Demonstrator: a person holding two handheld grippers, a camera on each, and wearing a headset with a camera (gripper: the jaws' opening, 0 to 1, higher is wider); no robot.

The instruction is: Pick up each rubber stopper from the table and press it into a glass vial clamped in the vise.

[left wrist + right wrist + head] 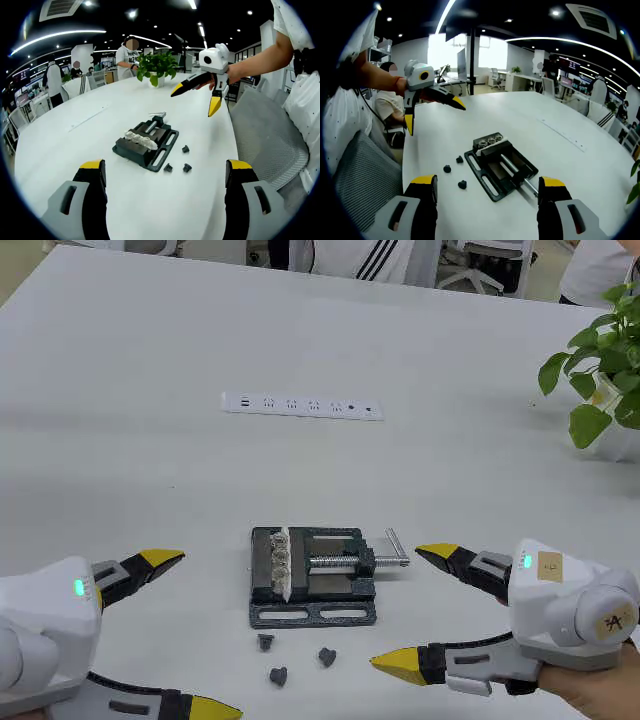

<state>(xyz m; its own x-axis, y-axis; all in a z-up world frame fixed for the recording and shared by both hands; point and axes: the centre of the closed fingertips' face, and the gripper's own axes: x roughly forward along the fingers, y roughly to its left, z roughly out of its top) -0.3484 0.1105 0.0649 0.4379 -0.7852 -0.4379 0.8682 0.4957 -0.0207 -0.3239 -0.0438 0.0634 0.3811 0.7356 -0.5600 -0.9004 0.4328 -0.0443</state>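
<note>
On the white table point(130, 390), the left gripper point(205, 632) and right gripper point(402, 607) are hovering either side of a dark vise point(315, 590), jaws spread and empty. A power strip point(300, 405) is lying well beyond the vise. Glass vials point(281, 562) (a tight row) are standing clamped in it, and three dark stoppers point(278, 676) are lying just in front.

I have bare table point(120, 440) across the left and centre of the head view, up to the power strip point(302, 405). The vise point(312, 580) and three stoppers point(278, 675) just below it occupy bottom centre; a plant point(600, 370) crowds the upper right.
</note>
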